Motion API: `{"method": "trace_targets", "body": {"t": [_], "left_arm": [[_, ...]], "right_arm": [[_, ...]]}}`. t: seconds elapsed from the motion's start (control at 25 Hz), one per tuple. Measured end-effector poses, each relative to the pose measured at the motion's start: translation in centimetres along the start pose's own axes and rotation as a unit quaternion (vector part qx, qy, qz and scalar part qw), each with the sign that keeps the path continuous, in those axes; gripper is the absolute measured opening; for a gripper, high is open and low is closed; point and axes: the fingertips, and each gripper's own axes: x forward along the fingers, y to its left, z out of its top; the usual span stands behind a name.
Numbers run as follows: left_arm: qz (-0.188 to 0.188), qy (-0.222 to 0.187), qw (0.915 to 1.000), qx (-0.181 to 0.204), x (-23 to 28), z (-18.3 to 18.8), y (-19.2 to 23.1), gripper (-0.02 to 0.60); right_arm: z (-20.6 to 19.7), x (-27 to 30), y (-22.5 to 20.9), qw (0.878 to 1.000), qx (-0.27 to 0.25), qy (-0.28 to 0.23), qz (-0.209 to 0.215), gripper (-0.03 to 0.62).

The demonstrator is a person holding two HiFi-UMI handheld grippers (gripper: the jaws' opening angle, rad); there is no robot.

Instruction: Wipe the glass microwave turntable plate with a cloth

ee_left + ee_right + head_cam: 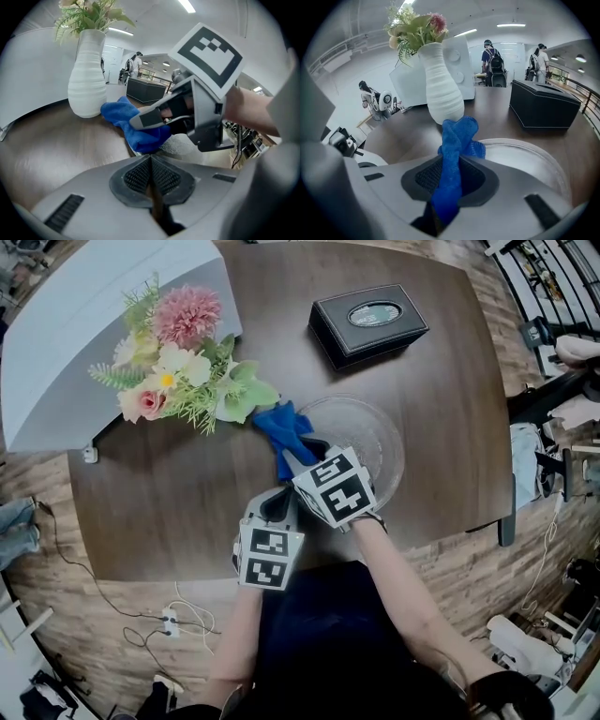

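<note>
While the right gripper (pixel 452 164) has its fingers clamped on a blue microfibre cloth (pixel 457 136), the left gripper (pixel 151 161) has its fingers pressed together, pad against pad, with nothing to be made out between them. From the clamped fingers the cloth runs forward as a bunched strip. Its free end lies heaped over the left rim of the round clear glass turntable plate (pixel 370 432).

The plate lies flat on the dark brown wooden bench (pixel 169 493), toward the bench's near edge and right of its middle. In the right gripper view its raised rim curves off to the right of the fingers. The head view shows the right gripper over the plate's near left part, its marker cube tilted and the hand behind it. The left gripper sits just beside it on the near left, almost touching, with its tips at the plate's near left edge. In the left gripper view the plate's rim passes out of sight under those shut fingers, so I cannot tell whether they touch the glass.

Just beyond the cloth stands a white ribbed ceramic vase (pixel 443 89) holding pink, cream and green artificial flowers (pixel 178 357). A black rectangular tissue box (pixel 368 322) sits on the far side of the bench, well apart from the plate. Behind the vase, a large white box-shaped appliance (pixel 84 334) takes up the bench's far left corner.
</note>
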Motion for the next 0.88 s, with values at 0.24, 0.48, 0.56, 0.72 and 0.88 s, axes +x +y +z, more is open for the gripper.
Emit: {"method": "trace_targets", "body": {"t": [0.24, 0.48, 0.56, 0.72, 0.88], "left_arm": [[-0.006, 0.0, 0.9999, -0.01, 0.0, 0.0, 0.0, 0.003], [-0.004, 0.002, 0.9999, -0.013, 0.0, -0.1, 0.0, 0.003], [-0.004, 0.002, 0.9999, -0.012, 0.0, -0.1, 0.0, 0.003], [-0.006, 0.003, 0.9999, -0.012, 0.0, 0.0, 0.0, 0.003], [-0.003, 0.003, 0.9999, -0.011, 0.0, 0.0, 0.0, 0.003]], "right_arm": [[-0.1, 0.0, -0.4, 1.0, 0.005, 0.003, 0.002, 0.074], [-0.1, 0.0, -1.1, 1.0, 0.007, 0.001, -0.006, 0.074], [0.0, -0.1, -1.4, 1.0, 0.008, 0.0, -0.009, 0.074], [0.1, -0.3, -2.1, 1.0, 0.012, -0.003, -0.017, 0.074], [0.1, -0.6, -3.1, 0.999, 0.019, -0.006, -0.028, 0.074]]}}
